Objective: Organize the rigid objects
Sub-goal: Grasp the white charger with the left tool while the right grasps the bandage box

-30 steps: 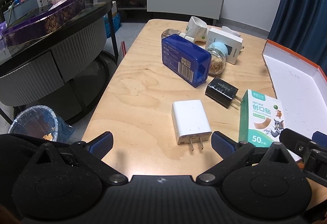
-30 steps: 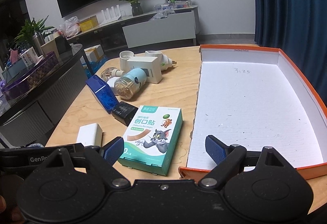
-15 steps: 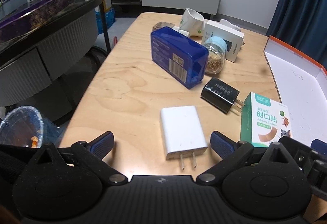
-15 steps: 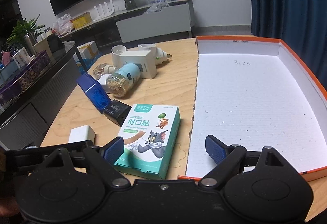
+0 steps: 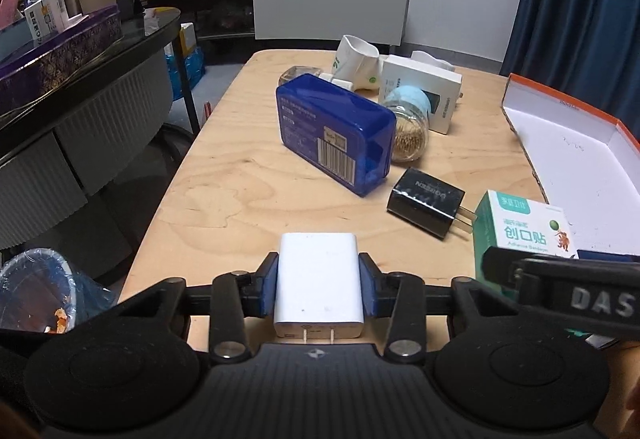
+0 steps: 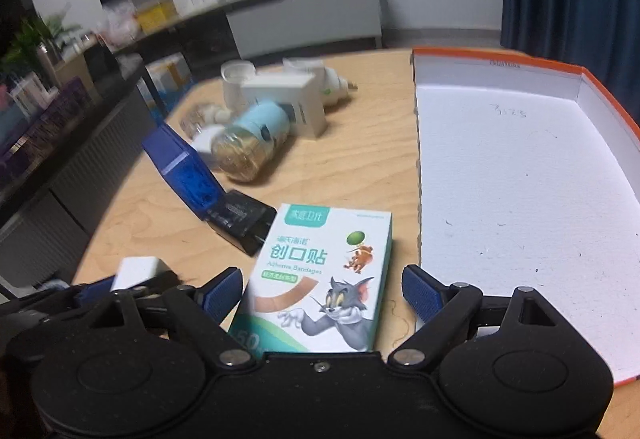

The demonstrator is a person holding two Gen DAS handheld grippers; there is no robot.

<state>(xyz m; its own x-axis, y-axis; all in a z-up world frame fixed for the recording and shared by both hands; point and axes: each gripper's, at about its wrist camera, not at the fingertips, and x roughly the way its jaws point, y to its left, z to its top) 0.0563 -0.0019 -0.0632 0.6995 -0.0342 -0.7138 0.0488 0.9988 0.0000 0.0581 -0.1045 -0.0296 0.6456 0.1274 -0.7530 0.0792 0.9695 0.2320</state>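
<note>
Between left claw pads, smooth white charger, prongs rearward.

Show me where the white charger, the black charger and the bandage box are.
white charger [image 5: 319,277], left wrist view, middle of its top face
black charger [image 5: 426,202], left wrist view, middle of its top face
bandage box [image 6: 320,271], right wrist view, middle of its printed front

My left gripper brackets the white rectangular wall charger at lower centre; the black plug adapter lies up and right of it, the blue plastic case behind that; the green-and-white bandage carton sits between my right gripper fingers, the orange-rimmed white tray right of it.
</note>
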